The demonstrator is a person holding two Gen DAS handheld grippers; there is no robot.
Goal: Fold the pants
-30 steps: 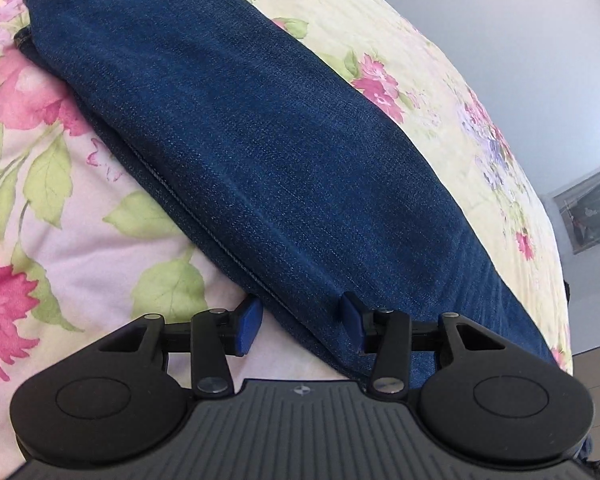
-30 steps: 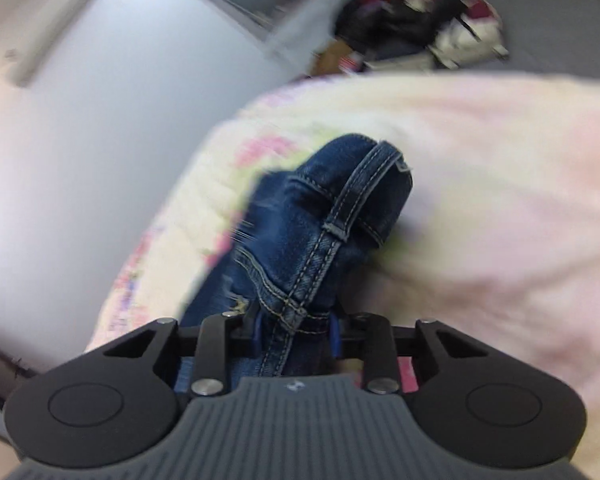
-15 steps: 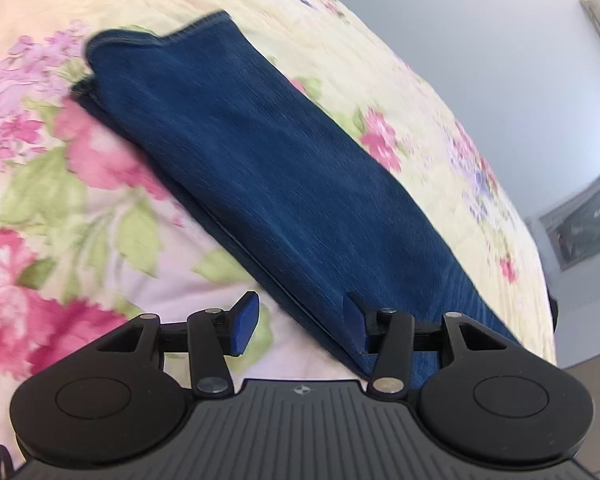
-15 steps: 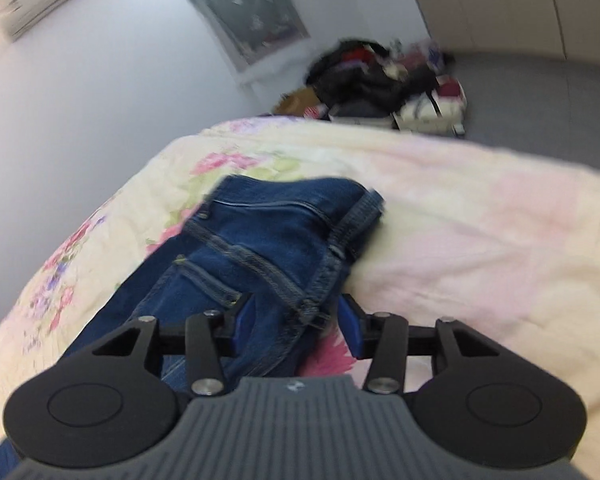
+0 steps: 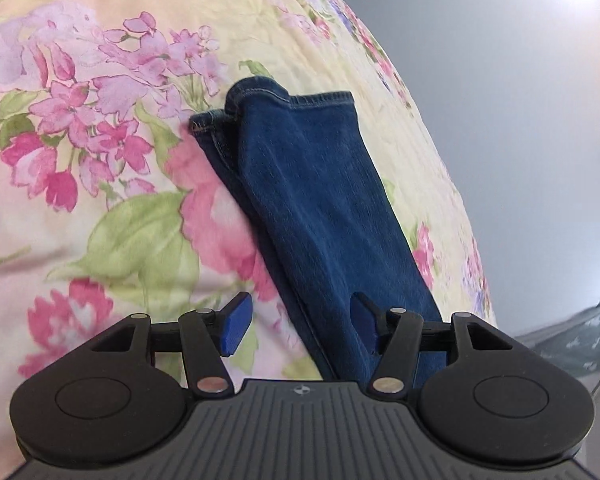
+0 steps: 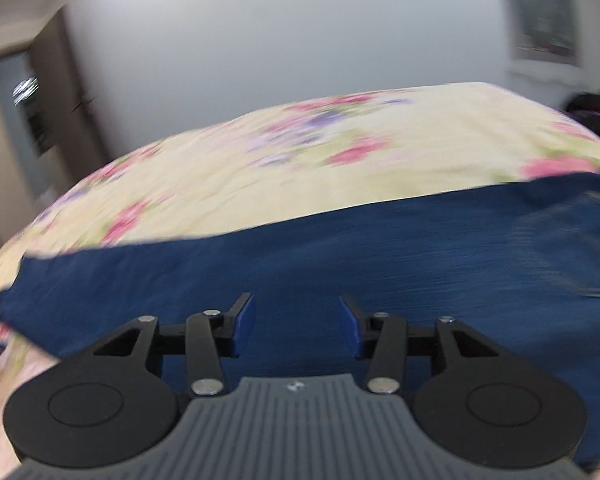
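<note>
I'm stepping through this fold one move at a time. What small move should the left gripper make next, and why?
Probably ease the left gripper forward along the jeans toward the hems to pinch them. Its jaws, just opening, are empty, and the legs lie stacked lengthwise on the floral bedspread, not yet folded over.

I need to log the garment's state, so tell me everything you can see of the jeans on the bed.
The jeans are dark blue denim, lying flat on the floral bedspread as a long narrow strip, the legs stacked one on the other. At the far end both stitched hems show, the lower one peeking out to the side. The right wrist view shows them as a broad blurred band. Neither gripper is closed on them; only the bedspread visibly touches them.
</note>
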